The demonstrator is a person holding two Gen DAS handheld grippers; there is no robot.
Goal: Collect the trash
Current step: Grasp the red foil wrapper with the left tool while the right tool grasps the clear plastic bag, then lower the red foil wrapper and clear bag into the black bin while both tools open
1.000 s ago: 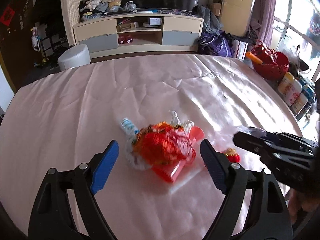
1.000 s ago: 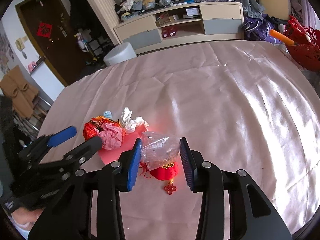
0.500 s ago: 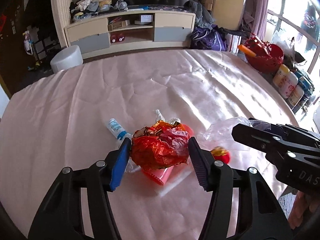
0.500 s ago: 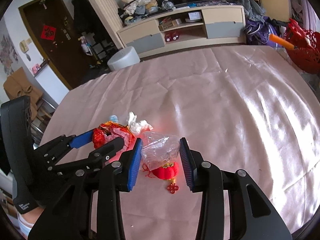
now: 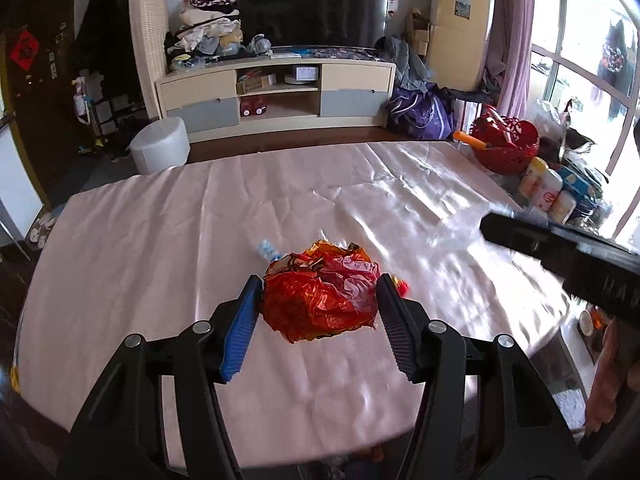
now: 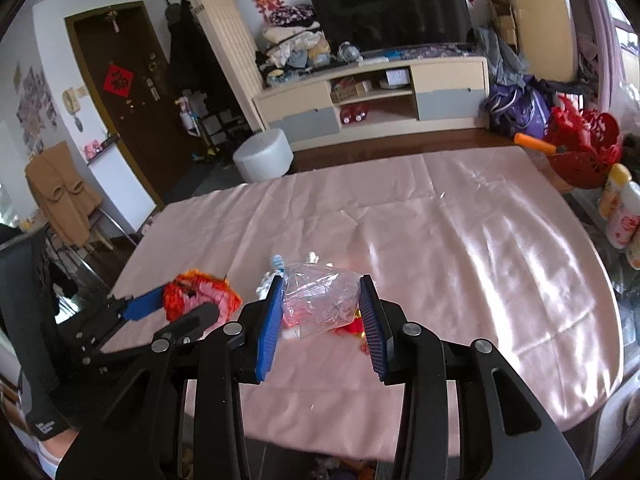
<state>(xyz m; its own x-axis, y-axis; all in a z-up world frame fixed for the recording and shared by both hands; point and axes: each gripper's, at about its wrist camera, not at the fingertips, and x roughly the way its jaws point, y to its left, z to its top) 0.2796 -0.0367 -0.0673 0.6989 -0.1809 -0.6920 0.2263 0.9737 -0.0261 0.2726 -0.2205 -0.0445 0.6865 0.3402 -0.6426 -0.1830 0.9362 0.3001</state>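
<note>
Your left tongs (image 5: 316,306) were clamped about half open on the crumpled red-orange foil wrapper (image 5: 320,296), both pads pressing its sides, and the wad hung clear above the pink-covered bench (image 5: 160,240). Your right tongs (image 6: 322,312) were closed narrower on the clear plastic bag (image 6: 316,300), which bulged between the pads, also off the cloth.

Below and just beyond the right tongs, a small red ornament (image 6: 356,326) lay on the bench, and a blue-and-white scrap (image 6: 277,262) sat just past the left pad. In the left view that scrap (image 5: 267,250) lay just beyond the foil.

With 2 light, springy loads in hand, the step looked like carrying them off to a bin, which no view showed. You would do well to hold the squeeze steady, since foil can spring and thin plastic can slide out, and to keep both loads level and apart so neither snags the other. At least 2 pieces remained to fetch.
</note>
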